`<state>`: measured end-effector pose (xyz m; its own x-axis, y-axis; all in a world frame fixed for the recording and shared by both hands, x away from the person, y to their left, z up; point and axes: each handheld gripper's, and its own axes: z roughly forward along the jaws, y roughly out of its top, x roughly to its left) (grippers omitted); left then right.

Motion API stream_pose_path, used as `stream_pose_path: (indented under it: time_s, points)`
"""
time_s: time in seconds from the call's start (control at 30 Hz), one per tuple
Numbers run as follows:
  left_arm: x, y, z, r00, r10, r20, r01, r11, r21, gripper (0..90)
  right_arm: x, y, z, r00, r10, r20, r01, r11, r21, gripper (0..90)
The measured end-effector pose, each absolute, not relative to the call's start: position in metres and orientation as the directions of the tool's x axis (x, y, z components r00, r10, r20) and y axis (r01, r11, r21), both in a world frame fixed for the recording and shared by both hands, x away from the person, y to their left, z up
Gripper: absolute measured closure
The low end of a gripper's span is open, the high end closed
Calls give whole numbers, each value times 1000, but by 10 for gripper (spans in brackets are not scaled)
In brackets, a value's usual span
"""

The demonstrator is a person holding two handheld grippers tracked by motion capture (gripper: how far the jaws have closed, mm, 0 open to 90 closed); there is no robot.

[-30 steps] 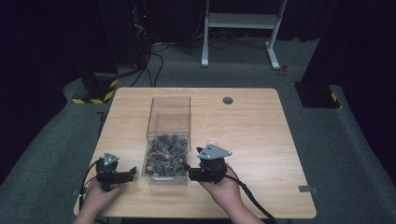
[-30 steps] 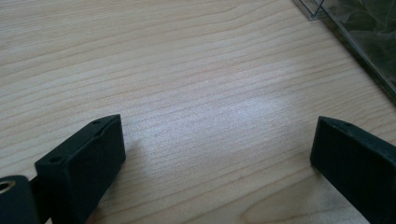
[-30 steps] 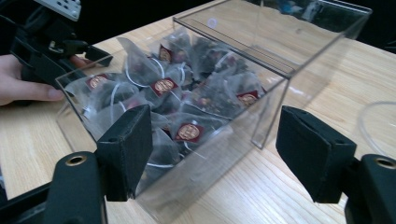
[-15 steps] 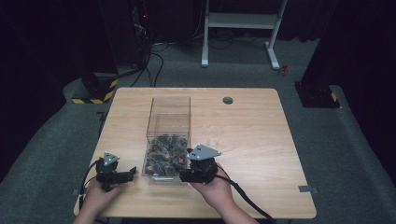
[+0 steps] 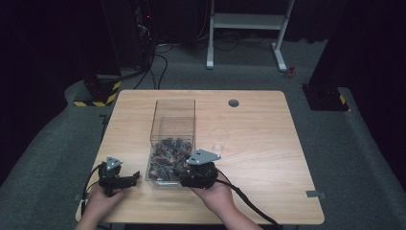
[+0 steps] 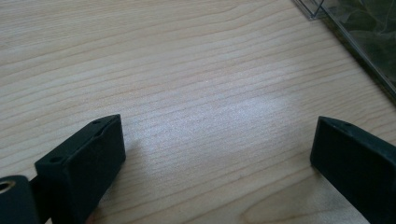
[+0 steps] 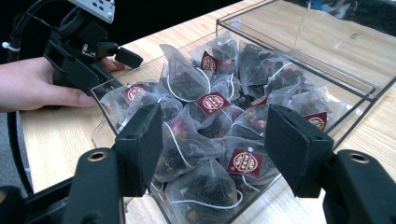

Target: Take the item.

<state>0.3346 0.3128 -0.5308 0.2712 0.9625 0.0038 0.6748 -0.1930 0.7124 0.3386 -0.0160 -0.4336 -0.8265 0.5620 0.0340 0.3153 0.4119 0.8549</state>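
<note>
- The right gripper (image 5: 184, 173) hangs over the near end of the clear box (image 5: 173, 120), which stands lengthwise at the middle of the desk (image 5: 268, 139).
- In the right gripper view its jaws stand apart on either side of the heap of tea bags (image 7: 212, 135); they have just been closing, yet the pads press on nothing and no bag is held.
- The tea bags are see-through pyramids with dark leaves and dried buds inside, each with a white string and a dark red tag.
- They fill the near half of the box; the far half is bare, as the high view shows.
- The bag (image 7: 187, 140) closest between the jaws lies just inside the box's near wall, beside one with its tag (image 7: 245, 162) facing up.
- The left gripper (image 5: 128, 178) rests low on the desk just left of the box, apart from it, with the left hand (image 5: 101, 200) behind it.
- Its jaws are wide open over bare wood in the left gripper view, with the box's corner (image 6: 317, 11) at the upper right.
- The right gripper view also shows the left gripper (image 7: 119, 53) beyond the box's far side wall, held by a hand (image 7: 37, 86).
- A small round hole (image 5: 233, 102) sits in the desk near its far edge, well apart from the box.
</note>
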Motion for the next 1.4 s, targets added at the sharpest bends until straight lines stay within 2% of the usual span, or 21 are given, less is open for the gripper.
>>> stream_pose_path:
  time_s: [0.17, 0.47, 0.97, 1.4]
  points:
    - [335, 313, -531, 270, 963, 3, 674, -191, 714, 35, 339, -12, -437, -825, 564, 44, 325, 408, 853, 412]
    - [335, 313, -531, 271, 963, 4, 674, -192, 713, 35, 338, -7, -445, -834, 547, 70, 344, 417, 841, 537]
    - [335, 313, -531, 272, 962, 6, 674, -195, 713, 35, 330, -7, -448, -840, 541, 43, 321, 431, 843, 880]
    - [335, 313, -531, 272, 962, 3, 675, -193, 712, 35, 325, -12, -439, -839, 543, 25, 280, 392, 876, 900]
